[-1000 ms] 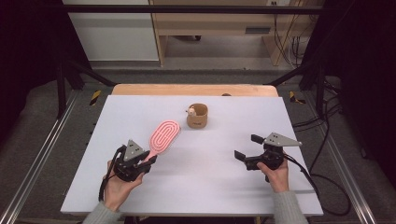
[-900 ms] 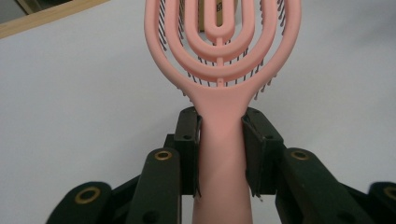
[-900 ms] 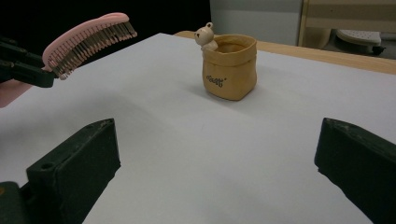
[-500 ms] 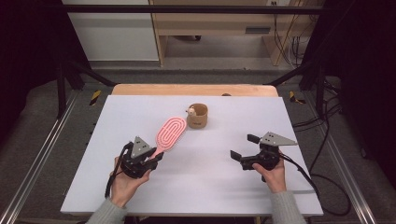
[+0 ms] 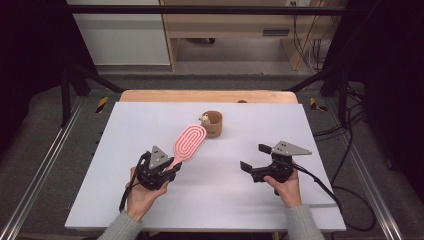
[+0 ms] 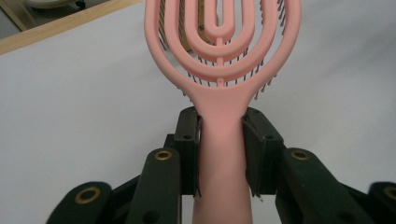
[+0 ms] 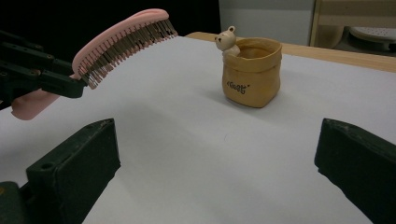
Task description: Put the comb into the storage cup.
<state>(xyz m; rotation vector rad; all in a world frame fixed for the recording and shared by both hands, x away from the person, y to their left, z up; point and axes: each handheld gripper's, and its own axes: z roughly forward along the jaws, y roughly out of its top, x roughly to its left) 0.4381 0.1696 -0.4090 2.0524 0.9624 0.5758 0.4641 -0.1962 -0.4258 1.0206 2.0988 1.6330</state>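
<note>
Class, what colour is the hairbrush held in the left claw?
Pink. The hairbrush shows best in the left gripper view, its handle clamped in the left claw.

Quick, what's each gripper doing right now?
Left gripper: shut on the pink plastic hairbrush, by its handle.
Right gripper: open, holding nothing.

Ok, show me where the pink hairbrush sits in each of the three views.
High view: the hairbrush lies left of centre, its handle in the left gripper, its head pointing at the cup.
Left gripper view: it rises up the middle, handle clamped between the jaws.
Right gripper view: upper left, lifted off the table, bristles down.
Shared landmark: the tan cup with the bear.
</note>
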